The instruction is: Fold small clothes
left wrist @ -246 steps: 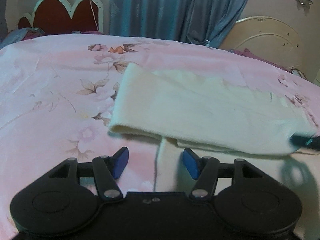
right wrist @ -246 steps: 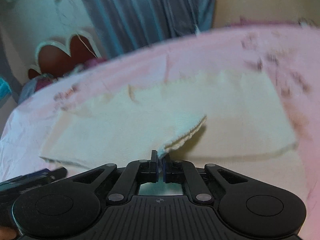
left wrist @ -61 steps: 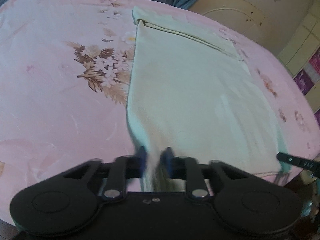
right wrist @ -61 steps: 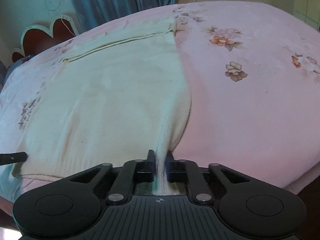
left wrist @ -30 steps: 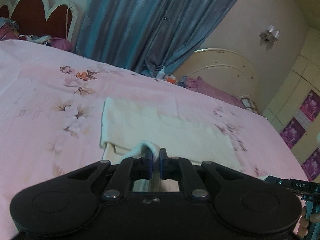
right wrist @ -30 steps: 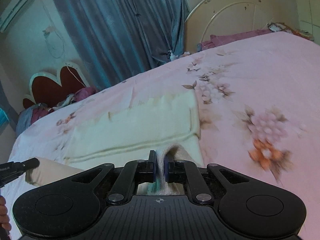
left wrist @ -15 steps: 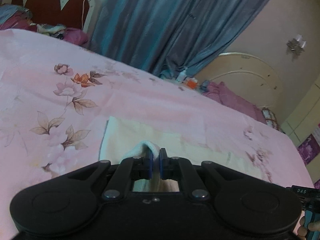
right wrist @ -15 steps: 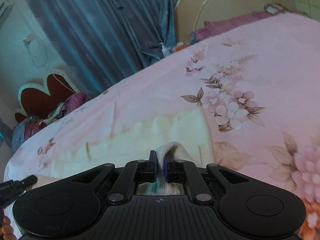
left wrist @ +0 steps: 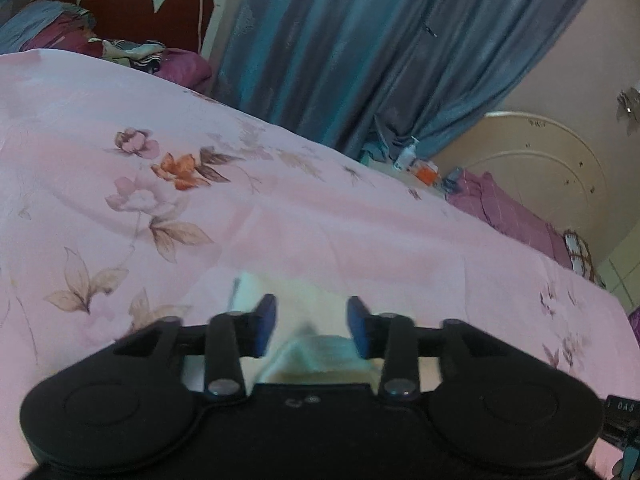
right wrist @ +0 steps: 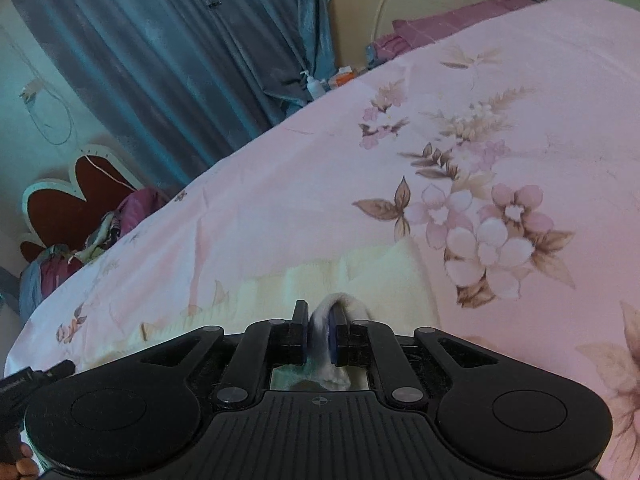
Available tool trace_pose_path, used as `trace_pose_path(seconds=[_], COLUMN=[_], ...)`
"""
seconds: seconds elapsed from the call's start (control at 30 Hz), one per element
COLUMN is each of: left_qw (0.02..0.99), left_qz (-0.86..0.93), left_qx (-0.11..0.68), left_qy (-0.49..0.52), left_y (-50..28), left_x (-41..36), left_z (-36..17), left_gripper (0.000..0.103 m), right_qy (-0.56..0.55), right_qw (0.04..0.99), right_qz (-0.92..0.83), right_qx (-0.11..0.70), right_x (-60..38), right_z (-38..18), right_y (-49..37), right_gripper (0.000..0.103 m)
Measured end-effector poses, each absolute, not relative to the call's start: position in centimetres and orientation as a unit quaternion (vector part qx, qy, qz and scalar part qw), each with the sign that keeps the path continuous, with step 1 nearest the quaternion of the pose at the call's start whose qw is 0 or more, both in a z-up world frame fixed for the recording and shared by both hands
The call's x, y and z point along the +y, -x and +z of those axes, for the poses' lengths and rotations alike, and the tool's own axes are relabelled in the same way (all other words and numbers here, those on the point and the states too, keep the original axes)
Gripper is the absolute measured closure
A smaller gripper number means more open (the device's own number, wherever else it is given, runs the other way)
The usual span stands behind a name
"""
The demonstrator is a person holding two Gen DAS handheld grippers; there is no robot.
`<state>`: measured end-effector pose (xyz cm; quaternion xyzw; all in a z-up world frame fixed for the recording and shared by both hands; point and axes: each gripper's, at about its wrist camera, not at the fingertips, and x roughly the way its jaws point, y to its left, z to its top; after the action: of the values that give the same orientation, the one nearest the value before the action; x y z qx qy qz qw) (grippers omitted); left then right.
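Observation:
A cream knit garment (right wrist: 360, 276) lies folded on the pink floral bedspread (right wrist: 460, 128). In the left wrist view its near edge (left wrist: 316, 344) lies loose between the blue pads. My left gripper (left wrist: 311, 320) is open just above the garment and grips nothing. My right gripper (right wrist: 319, 330) is shut on a bunched fold of the garment (right wrist: 326, 336), low over the far folded edge. Most of the garment is hidden under both grippers.
The bedspread (left wrist: 280, 220) spreads wide around the garment. A red scalloped headboard (left wrist: 132, 4) with piled bedding stands at the far left. Blue curtains (left wrist: 360, 40) hang behind. A cream headboard (left wrist: 532, 164) and bottles (left wrist: 408, 156) lie beyond the bed.
My left gripper has opened and let go of the garment's corner. Both grippers have carried the near hem forward over the garment; the right one still pinches its fold.

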<state>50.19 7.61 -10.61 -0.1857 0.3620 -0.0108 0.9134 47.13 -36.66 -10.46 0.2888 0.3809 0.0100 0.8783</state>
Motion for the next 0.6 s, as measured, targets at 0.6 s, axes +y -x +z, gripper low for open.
trace_pose_path(seconds=[0.6], left_qw=[0.909], left_qz=[-0.064], left_qx=[0.396], left_qy=[0.113], left_y=[-50.7], left_x=[6.7], left_z=[-13.2], left_gripper=[0.047], right_qy=[-0.293], right_qw=[0.907], right_qz=[0.002], right_qx=[0.301], right_x=[-39.1], right_z=[-9.6], right_y=[-46.0], right_gripper=[0.028])
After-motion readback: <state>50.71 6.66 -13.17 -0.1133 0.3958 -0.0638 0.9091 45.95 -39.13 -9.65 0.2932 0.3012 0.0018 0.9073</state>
